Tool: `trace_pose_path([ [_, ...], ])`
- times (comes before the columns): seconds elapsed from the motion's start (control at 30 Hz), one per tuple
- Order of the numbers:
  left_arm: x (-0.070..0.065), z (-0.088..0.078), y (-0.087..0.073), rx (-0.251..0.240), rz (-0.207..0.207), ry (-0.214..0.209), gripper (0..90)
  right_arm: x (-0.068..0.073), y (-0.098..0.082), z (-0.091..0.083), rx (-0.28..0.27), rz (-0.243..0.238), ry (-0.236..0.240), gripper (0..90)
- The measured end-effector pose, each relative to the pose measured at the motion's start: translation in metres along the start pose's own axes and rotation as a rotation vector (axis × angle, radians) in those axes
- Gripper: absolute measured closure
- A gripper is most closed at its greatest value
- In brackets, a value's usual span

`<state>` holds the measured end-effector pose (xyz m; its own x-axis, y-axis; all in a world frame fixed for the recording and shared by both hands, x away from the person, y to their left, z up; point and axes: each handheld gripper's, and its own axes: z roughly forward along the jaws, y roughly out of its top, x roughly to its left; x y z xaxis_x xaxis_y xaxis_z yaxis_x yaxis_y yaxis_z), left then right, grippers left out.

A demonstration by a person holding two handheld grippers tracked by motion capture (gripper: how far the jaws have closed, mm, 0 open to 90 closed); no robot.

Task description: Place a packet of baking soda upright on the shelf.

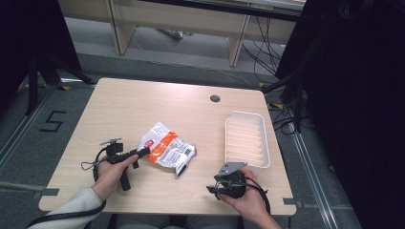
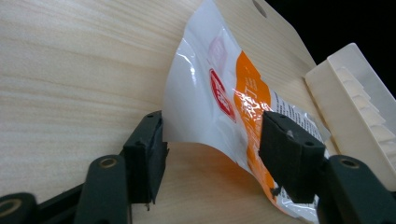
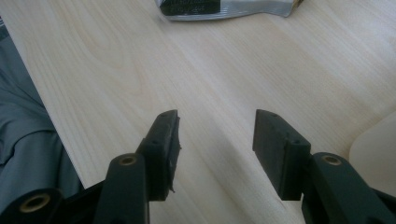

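Observation:
A white and orange snack bag [image 1: 167,149] lies mid-table with its left end raised. My left gripper [image 1: 143,152] reaches that end from the left. In the left gripper view its jaws straddle the bag's [image 2: 219,84] lifted near edge; the right pad [image 2: 289,149] sits against the film and the left pad [image 2: 149,149] stands at the bag's rim, with no squeeze visible. My right gripper [image 1: 212,189] rests near the front edge, right of the bag, jaws apart over bare wood [image 3: 217,123]. The bag's dark end [image 3: 224,7] lies farther off in that view.
A white ribbed tray [image 1: 247,138] stands empty at the table's right side, just beyond my right hand, and its rim shows in both gripper views [image 2: 355,74] [image 3: 373,144]. A round cable hole [image 1: 215,98] sits near the far edge of the wooden table [image 1: 143,105].

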<state>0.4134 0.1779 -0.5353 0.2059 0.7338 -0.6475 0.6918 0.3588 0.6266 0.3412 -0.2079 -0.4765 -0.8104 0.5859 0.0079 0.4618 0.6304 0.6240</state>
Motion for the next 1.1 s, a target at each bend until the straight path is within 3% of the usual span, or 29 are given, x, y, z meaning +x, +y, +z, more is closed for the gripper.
trace_pose_path([
  [0.13,-0.001,0.004,0.002,0.0,-0.015,0.01,47.1,0.0,0.0,-0.001,0.029,-0.006,0.006,51.2],
  [0.17,0.0,0.005,0.003,0.009,0.011,0.018,48.9,0.002,0.0,-0.002,0.033,0.023,0.002,51.2],
  [0.33,-0.003,0.008,0.004,0.04,0.025,0.03,62.8,0.0,0.0,-0.002,0.034,0.004,-0.001,51.2],
  [0.57,-0.007,0.01,0.003,0.044,0.052,0.005,79.0,-0.001,-0.001,0.001,0.008,-0.02,-0.012,50.9],
  [0.7,-0.009,0.013,0.004,0.038,0.067,-0.022,87.8,0.002,0.0,0.0,0.018,0.007,-0.011,50.9],
  [0.77,-0.012,0.014,0.005,0.028,0.075,-0.024,88.9,0.002,0.0,-0.002,0.039,0.013,-0.004,50.8],
  [0.83,-0.012,0.014,0.005,0.024,0.081,-0.031,89.2,0.001,-0.001,0.0,0.013,0.006,-0.013,50.8],
  [0.93,-0.013,0.012,0.007,0.022,0.093,-0.052,89.4,0.001,-0.001,0.0,0.017,-0.009,-0.014,50.7],
  [0.97,-0.015,0.012,0.007,0.01,0.097,-0.057,89.4,0.003,0.001,-0.002,0.035,0.05,0.025,50.7],
  [1.0,-0.015,0.01,0.008,0.02,0.127,-0.072,89.5,0.001,-0.001,0.0,0.018,-0.002,-0.013,50.7],
  [1.03,-0.018,0.01,0.009,0.005,0.123,-0.087,89.5,0.001,-0.001,0.0,0.017,0.0,-0.015,50.7],
  [1.1,-0.022,0.009,0.01,-0.001,0.158,-0.098,89.6,0.002,0.0,-0.002,0.041,0.018,-0.005,50.7],
])
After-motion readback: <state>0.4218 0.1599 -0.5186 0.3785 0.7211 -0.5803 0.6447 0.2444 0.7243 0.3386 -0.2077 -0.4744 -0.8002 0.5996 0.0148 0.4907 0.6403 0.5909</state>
